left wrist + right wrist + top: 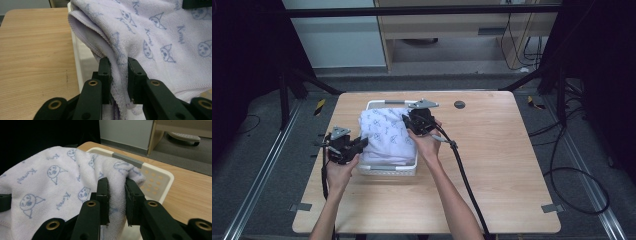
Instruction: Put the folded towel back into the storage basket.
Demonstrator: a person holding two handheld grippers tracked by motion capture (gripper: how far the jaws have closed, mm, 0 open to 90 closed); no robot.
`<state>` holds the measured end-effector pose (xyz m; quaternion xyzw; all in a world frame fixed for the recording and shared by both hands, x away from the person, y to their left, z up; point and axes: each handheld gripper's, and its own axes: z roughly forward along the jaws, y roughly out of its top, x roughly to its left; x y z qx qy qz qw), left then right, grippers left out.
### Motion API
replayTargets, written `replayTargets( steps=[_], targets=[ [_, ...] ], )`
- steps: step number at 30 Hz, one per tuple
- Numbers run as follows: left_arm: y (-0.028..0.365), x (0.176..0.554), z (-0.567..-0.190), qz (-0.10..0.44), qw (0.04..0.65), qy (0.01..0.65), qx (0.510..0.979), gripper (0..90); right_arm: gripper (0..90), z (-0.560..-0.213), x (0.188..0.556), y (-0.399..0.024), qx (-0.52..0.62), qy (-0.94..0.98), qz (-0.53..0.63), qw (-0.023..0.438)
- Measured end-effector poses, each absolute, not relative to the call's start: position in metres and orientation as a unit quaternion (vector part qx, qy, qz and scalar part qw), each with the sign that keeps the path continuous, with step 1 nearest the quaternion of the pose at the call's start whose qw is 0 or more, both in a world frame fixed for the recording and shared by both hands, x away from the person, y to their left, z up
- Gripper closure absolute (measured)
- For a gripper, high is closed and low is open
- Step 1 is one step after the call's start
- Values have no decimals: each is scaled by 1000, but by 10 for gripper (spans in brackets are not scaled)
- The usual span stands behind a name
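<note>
Left gripper: at the 9 o'clock side of the basket, its jaws clamped on a folded edge of the towel; in the left gripper view the cloth is pinched between the two black jaws and hangs below them.
Left hand: wrapped round the gripper's body, forearm coming in from 6 o'clock.
Basket: white plastic, rectangular, near the centre of the worktop and a little toward 10 o'clock; a grey handle strip sits on its far rim, and its end wall has rows of small holes.
Towel: pale lilac with blue cartoon faces and lettering, the one thing seen in the basket; it is heaped up and rises above the rim, spilling over the 9 o'clock side.
Right gripper: at the 2 o'clock corner of the basket, jaws clamped on a bunched fold of towel; in the right gripper view that fold stands just over the basket's rim.
Right hand: holds the gripper, with its black cable trailing toward 5 o'clock.
Worktop: light wood; a small dark round disc lies near the far edge at 12 o'clock.
</note>
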<state>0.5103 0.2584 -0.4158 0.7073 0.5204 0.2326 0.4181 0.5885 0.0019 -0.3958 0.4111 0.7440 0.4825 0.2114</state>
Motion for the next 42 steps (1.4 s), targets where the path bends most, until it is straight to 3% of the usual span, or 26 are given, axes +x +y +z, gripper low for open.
replayTargets(
  steps=[27,37,42],
  targets=[
    [252,519,-434,225,377,525,729,740,746,-425,595,6,426,766,437,203],
    [252,520,-436,231,365,525,733,670,717,-430,596,7,425,778,418,200],
    [257,518,-431,234,383,528,721,644,658,-430,597,8,421,776,420,209]
  ],
)
